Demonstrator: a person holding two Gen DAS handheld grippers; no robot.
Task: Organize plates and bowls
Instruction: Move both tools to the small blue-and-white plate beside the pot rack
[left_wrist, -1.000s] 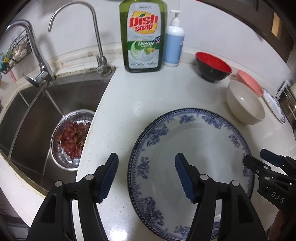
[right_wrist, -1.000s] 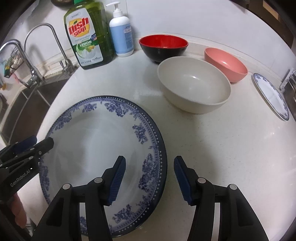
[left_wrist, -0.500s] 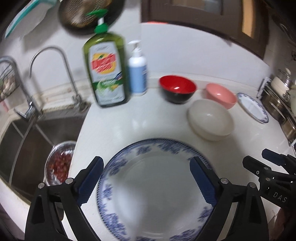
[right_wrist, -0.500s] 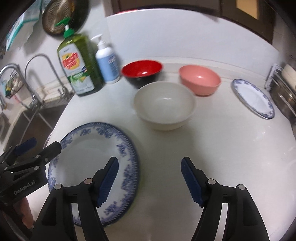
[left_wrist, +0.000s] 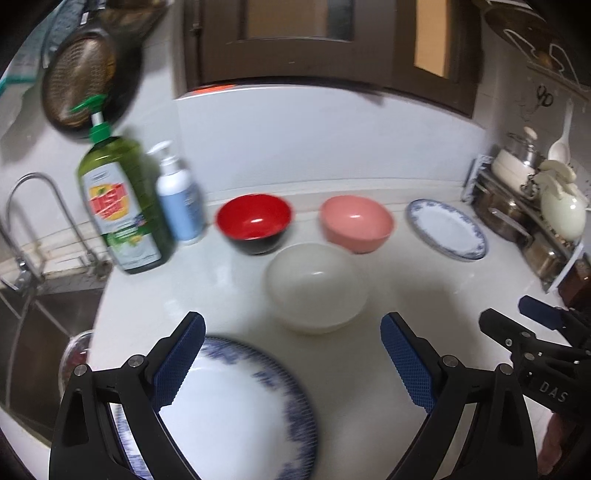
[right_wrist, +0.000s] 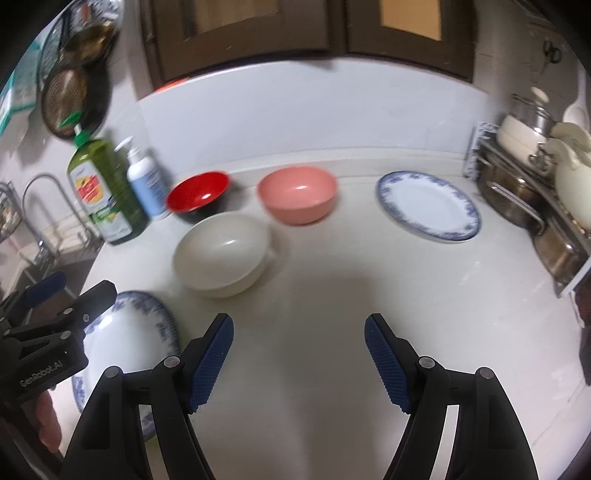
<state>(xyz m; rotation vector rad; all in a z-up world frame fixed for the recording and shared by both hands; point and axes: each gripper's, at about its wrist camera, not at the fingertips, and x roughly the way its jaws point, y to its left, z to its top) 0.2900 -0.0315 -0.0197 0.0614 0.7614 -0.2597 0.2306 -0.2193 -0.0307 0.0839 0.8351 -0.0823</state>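
Both claws are spread wide with nothing gripped. The left gripper (left_wrist: 291, 354) is hung over the big plate (left_wrist: 236, 406) at lower left; the right gripper's (right_wrist: 299, 354) jaws have just been opening over bare counter (right_wrist: 332, 288). Bowls (right_wrist: 221, 254) are parked mid-frame, a small plate (right_wrist: 428, 205) upper right.

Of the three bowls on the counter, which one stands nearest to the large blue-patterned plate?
The white bowl; the red bowl and pink bowl stand farther back.

White counter (right_wrist: 332, 288) – 2 blue-rimmed plates (right_wrist: 428, 205), 3 bowls (right_wrist: 221, 254), soap btl (right_wrist: 103, 192), pump btl (right_wrist: 146, 184)
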